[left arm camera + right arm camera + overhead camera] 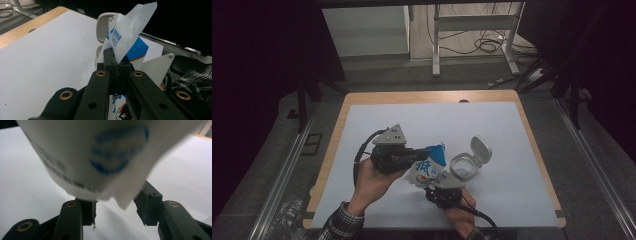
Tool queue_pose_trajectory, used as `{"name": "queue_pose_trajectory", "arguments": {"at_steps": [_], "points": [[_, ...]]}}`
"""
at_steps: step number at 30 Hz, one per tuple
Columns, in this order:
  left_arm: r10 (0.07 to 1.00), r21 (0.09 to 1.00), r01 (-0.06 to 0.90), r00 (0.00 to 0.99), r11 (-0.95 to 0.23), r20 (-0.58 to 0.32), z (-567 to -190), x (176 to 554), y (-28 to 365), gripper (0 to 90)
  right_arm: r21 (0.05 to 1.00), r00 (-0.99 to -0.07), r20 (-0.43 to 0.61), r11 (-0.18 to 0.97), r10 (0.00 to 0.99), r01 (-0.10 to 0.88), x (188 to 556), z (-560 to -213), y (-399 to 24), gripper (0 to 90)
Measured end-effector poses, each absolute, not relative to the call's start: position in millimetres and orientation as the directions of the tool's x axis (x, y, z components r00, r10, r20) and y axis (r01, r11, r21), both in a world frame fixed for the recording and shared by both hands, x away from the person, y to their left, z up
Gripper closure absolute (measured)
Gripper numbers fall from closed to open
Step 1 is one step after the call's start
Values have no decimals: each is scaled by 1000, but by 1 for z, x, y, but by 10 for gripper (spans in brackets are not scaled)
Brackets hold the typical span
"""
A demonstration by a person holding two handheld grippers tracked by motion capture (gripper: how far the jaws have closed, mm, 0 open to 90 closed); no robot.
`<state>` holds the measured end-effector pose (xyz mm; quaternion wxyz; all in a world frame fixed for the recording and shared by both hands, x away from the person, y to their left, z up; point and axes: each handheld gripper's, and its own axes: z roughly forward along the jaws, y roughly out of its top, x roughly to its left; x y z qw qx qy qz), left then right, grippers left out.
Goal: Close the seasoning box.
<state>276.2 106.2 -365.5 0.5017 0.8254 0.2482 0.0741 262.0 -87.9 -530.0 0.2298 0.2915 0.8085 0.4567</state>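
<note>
**Print on the white and blue pouch**

We read one large blue Chinese character, "抵", on the pouch (pixel 428 167) in the high view. In the left gripper view, blue digits run along its white flap, seemingly ending "515"; the rest is too small. In the right gripper view, its blue print is blurred beyond reading.

My left gripper (pixel 116 65) pinches a white-and-blue printed pouch (pixel 428 169), held aloft beside an open flip-lid container (pixel 467 163).
</note>
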Motion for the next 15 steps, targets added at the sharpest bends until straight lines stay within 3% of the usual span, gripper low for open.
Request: {"name": "queue_pose_trajectory", "arguments": {"at_steps": [7,15], "points": [[500,862,332,859,-384,-108,-366,280,102,899,875,-745,-105,417,658,245,256,-527,-90,615],[500,851,322,862,-414,-83,-368,284,93,897,873,-766,-122,435,631,220,242,-525,-96,611]]}}
